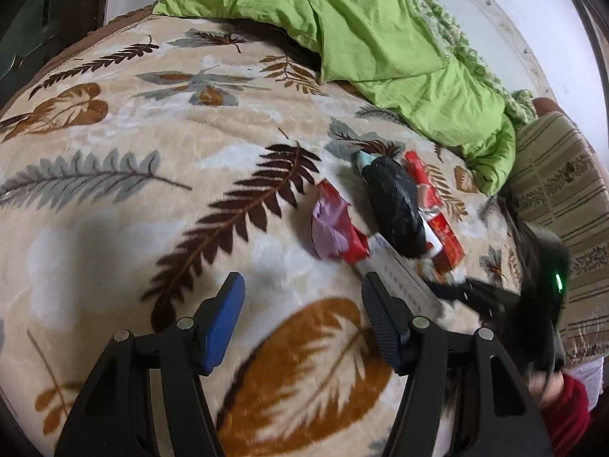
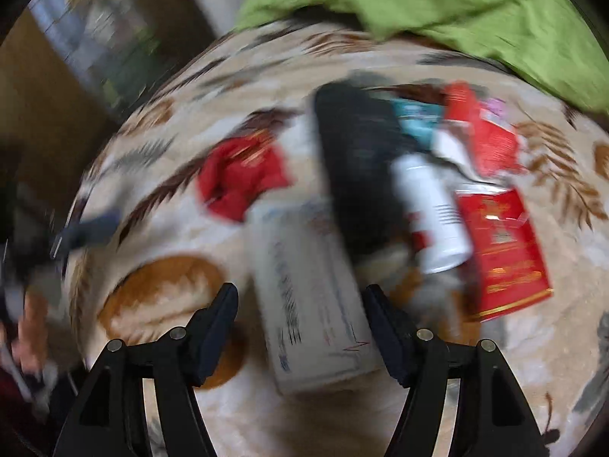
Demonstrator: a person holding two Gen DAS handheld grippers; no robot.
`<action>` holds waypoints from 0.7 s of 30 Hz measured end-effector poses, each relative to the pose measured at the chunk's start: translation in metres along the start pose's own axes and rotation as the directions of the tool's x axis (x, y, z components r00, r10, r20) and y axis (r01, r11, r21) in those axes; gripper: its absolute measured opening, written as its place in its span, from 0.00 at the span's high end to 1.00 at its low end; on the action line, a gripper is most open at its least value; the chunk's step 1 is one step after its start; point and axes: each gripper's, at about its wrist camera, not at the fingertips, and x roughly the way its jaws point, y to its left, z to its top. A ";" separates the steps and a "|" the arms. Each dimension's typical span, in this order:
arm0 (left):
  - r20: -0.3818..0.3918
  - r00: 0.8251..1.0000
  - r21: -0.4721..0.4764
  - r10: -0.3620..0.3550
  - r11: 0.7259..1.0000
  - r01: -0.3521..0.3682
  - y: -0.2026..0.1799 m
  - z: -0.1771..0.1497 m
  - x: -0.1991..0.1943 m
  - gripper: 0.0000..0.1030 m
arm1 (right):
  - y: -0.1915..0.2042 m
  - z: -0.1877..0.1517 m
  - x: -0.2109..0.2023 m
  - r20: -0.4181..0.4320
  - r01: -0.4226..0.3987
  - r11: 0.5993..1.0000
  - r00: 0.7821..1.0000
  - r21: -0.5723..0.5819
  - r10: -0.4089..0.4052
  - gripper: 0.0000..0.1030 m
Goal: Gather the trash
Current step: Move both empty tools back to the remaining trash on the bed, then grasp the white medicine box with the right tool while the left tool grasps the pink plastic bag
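Trash lies in a heap on the leaf-patterned blanket [image 1: 152, 205]. A black plastic bag [image 1: 392, 205] lies across it, with a crumpled red and pink wrapper [image 1: 335, 224] to its left, red cartons [image 1: 441, 228] to its right and a white box [image 1: 403, 278] in front. My left gripper [image 1: 300, 293] is open and empty, just left of the white box. In the blurred right wrist view my right gripper [image 2: 300, 304] is open with the white box [image 2: 312, 304] between its jaws, not gripped. A white can [image 2: 434, 213], the black bag [image 2: 361, 167], a red wrapper [image 2: 243, 179] and a red carton [image 2: 502, 255] lie beyond.
A green quilt [image 1: 365, 38] is bunched along the back of the bed. A striped cushion [image 1: 559, 205] lies at the right edge. The right gripper's body [image 1: 540, 289] shows there with a green light. Dark floor and furniture [image 2: 76, 76] lie off the bed's left side.
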 end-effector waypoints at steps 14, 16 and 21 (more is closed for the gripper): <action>-0.052 0.997 0.046 0.048 0.998 -0.045 -0.031 0.034 0.078 0.41 | 0.017 -0.044 -0.021 0.065 0.077 0.985 0.994 0.157 -0.088 0.49; -0.058 0.996 0.051 0.065 0.997 -0.062 -0.031 0.035 0.088 0.51 | 0.015 -0.051 -0.029 0.076 0.062 0.980 0.994 0.190 -0.078 0.49; -0.021 0.997 0.088 0.074 0.994 -0.072 -0.038 0.032 0.089 0.62 | 0.016 -0.061 -0.045 0.118 0.056 0.973 0.990 0.222 -0.084 0.49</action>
